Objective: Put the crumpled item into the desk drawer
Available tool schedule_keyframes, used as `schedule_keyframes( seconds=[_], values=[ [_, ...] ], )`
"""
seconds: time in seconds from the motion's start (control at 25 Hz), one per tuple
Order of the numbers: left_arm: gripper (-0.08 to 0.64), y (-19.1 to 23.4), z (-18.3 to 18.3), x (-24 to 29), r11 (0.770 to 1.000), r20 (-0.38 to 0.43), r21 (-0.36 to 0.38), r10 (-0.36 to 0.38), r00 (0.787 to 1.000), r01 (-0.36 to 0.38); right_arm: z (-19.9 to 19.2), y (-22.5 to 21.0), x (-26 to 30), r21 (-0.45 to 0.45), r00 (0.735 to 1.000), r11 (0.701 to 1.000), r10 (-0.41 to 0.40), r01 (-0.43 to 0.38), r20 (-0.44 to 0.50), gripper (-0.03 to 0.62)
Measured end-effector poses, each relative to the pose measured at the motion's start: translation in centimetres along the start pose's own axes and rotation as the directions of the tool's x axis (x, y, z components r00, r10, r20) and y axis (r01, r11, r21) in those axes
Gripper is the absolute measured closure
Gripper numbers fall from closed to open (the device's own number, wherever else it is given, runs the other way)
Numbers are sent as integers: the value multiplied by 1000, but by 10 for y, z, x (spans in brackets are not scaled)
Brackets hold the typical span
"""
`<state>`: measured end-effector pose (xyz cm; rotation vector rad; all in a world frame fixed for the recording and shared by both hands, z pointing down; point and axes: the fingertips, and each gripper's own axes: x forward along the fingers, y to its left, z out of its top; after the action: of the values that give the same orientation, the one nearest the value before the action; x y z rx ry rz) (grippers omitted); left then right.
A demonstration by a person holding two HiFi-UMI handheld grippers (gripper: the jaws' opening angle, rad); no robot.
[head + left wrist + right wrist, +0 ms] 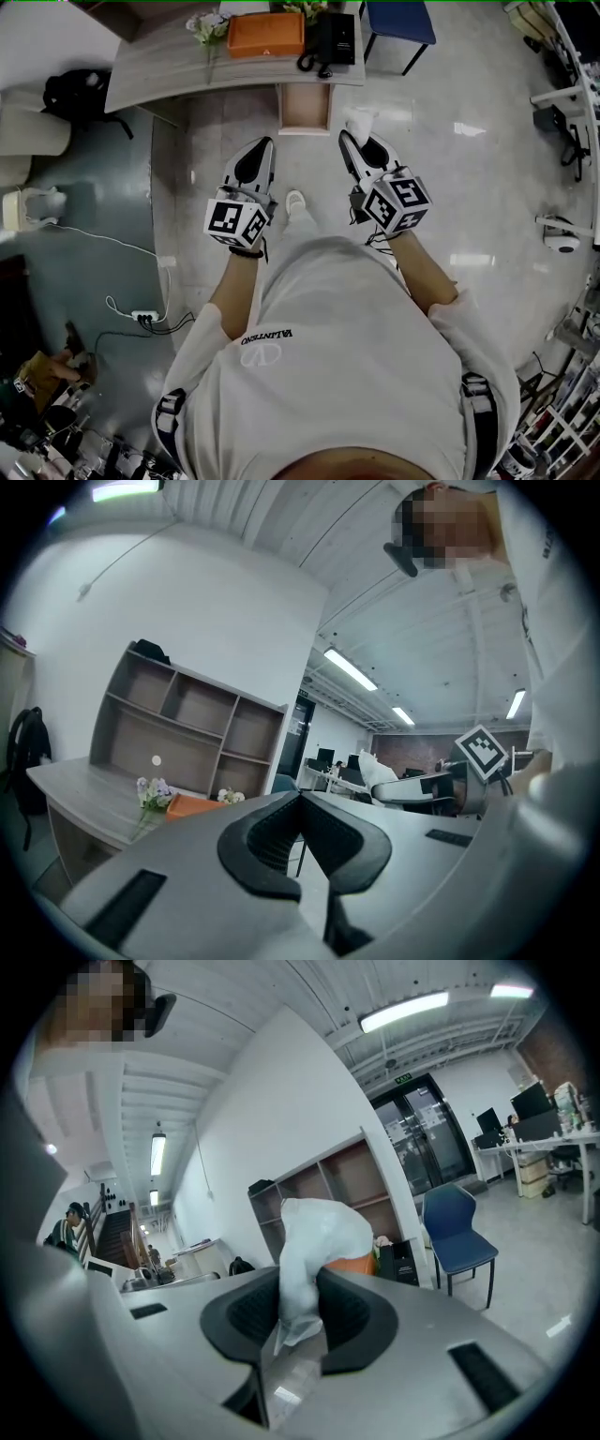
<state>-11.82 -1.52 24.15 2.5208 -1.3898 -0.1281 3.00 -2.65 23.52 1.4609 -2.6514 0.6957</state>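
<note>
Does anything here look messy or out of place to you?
A crumpled white item is pinched in the right gripper. The desk drawer stands open, and a power strip with its white cable lies loose on the floor.

An office: a desk (pixel 159 66) with telephone (pixel 330 39), open shelving (pixel 187 728), blue chair (pixel 457 1232).

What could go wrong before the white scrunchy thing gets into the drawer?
The crumpled item is pinched only at its lower end by the right gripper, so it might slip out on the way. The drawer looks small, so the item could catch on its rim or miss.
</note>
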Motion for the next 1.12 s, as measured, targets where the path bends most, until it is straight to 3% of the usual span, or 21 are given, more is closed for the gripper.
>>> schedule_keyframes(
  seconds=[0.36, 0.68, 0.96, 1.12],
  values=[
    [558, 39, -17, 62, 994, -53, -35, -102, 993, 100, -21, -12, 77, 22, 995, 998, -50, 52, -87, 495],
    [558, 61, -41, 104, 990, -100, -59, -135, 986, 130, -38, -36, 132, 8, 986, 998, -62, 64, -157, 495],
    [558, 82, -85, 140, 991, -164, -110, -95, 982, 77, -72, -53, 171, -32, 958, 999, 3, -13, -286, 495],
    [558, 105, -124, 168, 994, -223, -109, -49, 974, 25, -95, -85, 194, -35, 942, 999, -6, -6, -335, 495]
  ],
)
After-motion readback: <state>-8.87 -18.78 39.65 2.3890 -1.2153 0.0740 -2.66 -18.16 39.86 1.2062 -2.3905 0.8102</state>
